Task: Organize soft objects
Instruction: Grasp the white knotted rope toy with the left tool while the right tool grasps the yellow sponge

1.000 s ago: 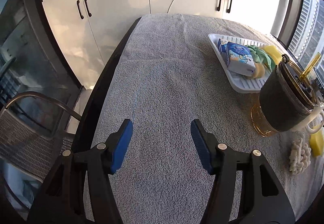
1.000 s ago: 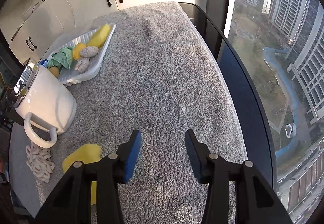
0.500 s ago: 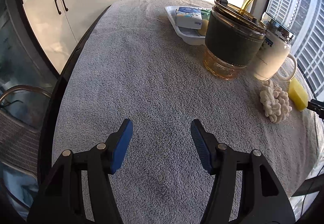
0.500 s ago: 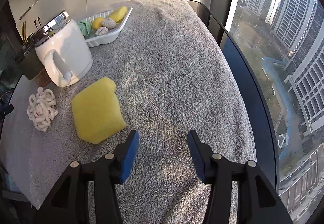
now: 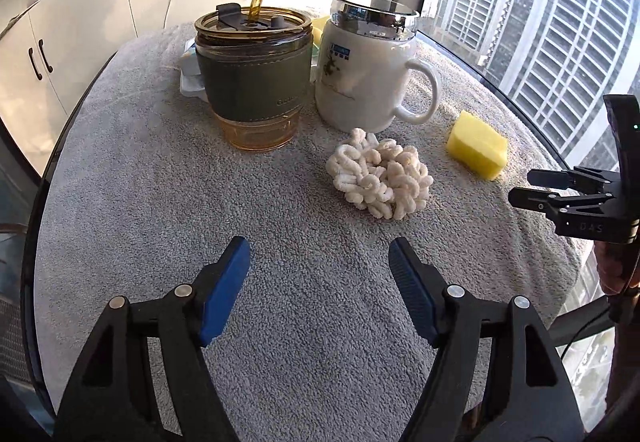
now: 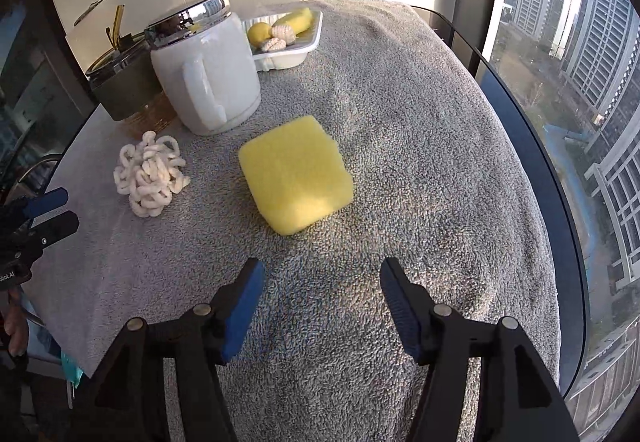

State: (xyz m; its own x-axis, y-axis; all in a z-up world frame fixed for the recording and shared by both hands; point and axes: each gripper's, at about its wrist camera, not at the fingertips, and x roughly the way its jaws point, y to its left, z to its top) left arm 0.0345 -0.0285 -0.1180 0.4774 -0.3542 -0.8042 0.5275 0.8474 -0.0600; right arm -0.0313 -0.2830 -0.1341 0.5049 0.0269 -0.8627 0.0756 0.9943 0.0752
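On the towel-covered worktop [image 6: 400, 122], the yellow sponge [image 6: 296, 174] lies at twelve o'clock of the right hand-held gripper [image 6: 322, 302], whose jaws have just been widening and are empty. The sponge should be straddled squarely and pinched gently. The left hand-held gripper [image 5: 320, 274], also spread and empty, faces the white rope bundle [image 5: 378, 178].

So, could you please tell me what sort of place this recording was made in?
Probably a high-rise flat: tower blocks far below a big window, white cabinets, and a towel-covered table with a lidded mug.
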